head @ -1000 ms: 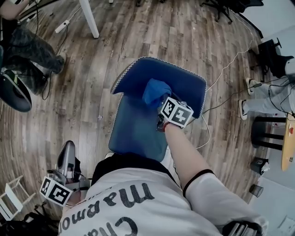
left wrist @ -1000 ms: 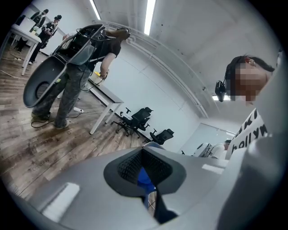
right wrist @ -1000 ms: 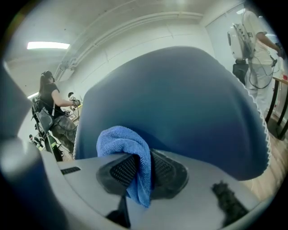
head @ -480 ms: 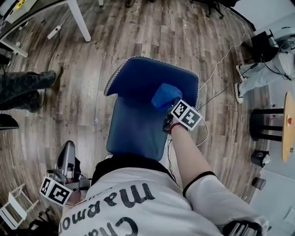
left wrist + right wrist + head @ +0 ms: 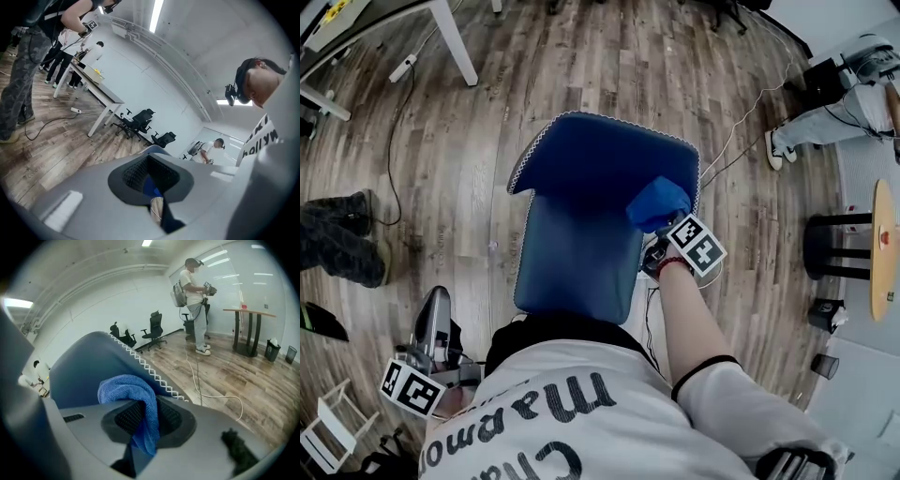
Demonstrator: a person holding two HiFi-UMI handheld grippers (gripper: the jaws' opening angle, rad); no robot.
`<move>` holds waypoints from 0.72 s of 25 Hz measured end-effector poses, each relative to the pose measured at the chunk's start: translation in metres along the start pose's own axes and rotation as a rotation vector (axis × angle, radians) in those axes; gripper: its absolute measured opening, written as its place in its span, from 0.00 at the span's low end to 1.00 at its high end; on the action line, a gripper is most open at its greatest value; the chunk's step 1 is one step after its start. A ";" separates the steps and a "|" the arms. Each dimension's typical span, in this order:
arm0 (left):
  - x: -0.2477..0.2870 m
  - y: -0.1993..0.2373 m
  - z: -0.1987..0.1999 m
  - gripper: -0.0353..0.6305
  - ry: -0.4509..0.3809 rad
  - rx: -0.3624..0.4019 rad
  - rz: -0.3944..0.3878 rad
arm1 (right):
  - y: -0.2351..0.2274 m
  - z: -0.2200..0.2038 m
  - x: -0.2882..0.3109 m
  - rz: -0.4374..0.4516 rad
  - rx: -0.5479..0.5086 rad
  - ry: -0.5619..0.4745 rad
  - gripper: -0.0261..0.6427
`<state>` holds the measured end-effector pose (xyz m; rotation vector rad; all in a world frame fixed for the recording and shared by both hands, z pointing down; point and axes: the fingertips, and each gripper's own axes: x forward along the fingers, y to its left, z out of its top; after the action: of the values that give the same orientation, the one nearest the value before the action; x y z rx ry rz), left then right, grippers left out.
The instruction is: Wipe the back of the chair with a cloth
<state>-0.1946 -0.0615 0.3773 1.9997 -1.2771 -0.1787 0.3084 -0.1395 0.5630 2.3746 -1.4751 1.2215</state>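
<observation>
Grip looks sound on your right gripper [image 5: 144, 422]: its jaws are pinched on a fold of the bunched blue microfibre cloth [image 5: 129, 387], and the rest of the cloth balloons out over the top of them. The cloth sits at the right-hand end of the backrest of the blue upholstered chair [image 5: 600, 155], just beside the white zigzag stitching [image 5: 151, 367] that runs along the edge. Whether it is pressed onto the fabric or only near it, I can't say for certain.

What matters for your coming stroke is that nearly all of the backrest lies to the left of the cloth. Its long axis runs side to side in front of you, beyond the seat pad [image 5: 574, 267]. So I'd judge that the unwiped run is a leftward sweep, with the stitched rim as your limit on the right.

Your right hand is clearly the nearer one. Your left gripper [image 5: 153, 190] hangs low at your left side, well apart from the chair, its jaws drawn together with nothing between them.
</observation>
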 end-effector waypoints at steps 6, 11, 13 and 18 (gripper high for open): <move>0.003 0.003 -0.002 0.06 0.014 -0.005 -0.027 | -0.010 0.001 -0.013 -0.030 0.026 -0.023 0.16; 0.003 0.005 -0.003 0.06 0.033 0.000 -0.043 | -0.032 0.000 -0.030 -0.082 0.060 -0.046 0.16; 0.004 0.005 -0.004 0.06 0.040 0.002 -0.053 | -0.047 -0.001 -0.038 -0.118 0.084 -0.058 0.16; 0.004 0.006 -0.007 0.06 0.049 0.006 -0.074 | -0.089 -0.011 -0.058 -0.236 0.191 -0.083 0.16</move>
<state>-0.1936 -0.0626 0.3868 2.0455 -1.1754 -0.1604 0.3601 -0.0458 0.5598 2.6600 -1.1001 1.2685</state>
